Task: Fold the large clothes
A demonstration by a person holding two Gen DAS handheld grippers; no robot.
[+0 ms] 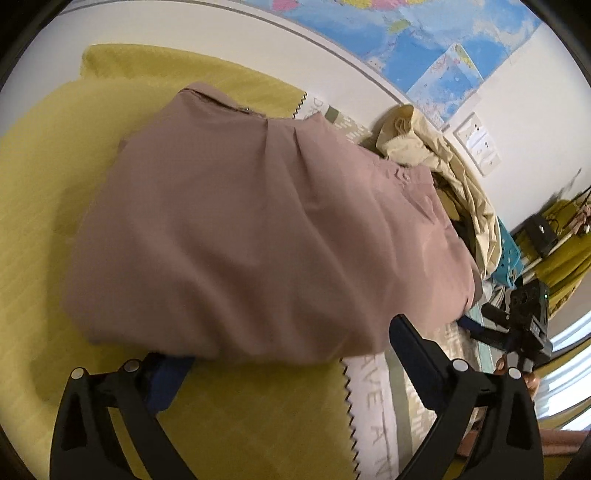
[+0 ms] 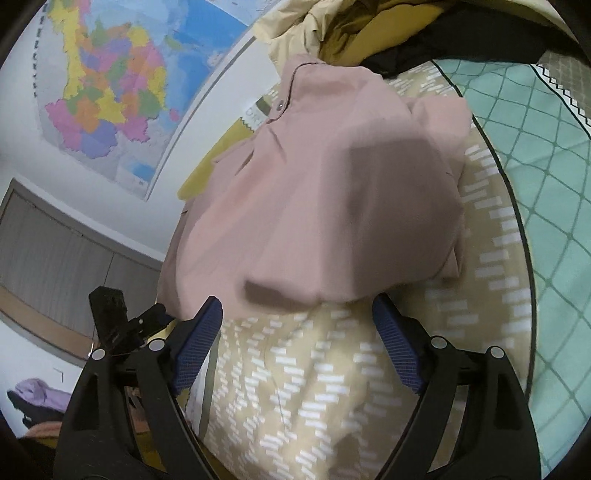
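A dusty pink garment (image 1: 258, 229) lies folded in a bundle on the bed, over the yellow-green cover (image 1: 44, 206). In the left wrist view my left gripper (image 1: 284, 350) is open, its jaws wide apart at the bundle's near edge, the left finger partly under the fabric. In the right wrist view the same pink garment (image 2: 332, 192) lies on the beige patterned blanket (image 2: 303, 391). My right gripper (image 2: 297, 321) is open just short of its near edge, holding nothing. The right gripper also shows in the left wrist view (image 1: 524, 317).
A heap of cream and dark clothes (image 1: 439, 162) lies behind the pink garment, also seen in the right wrist view (image 2: 354, 29). A teal quilted cover (image 2: 535, 155) is to the right. A map (image 2: 110, 85) hangs on the wall. A blue basket (image 1: 508, 258) stands beyond.
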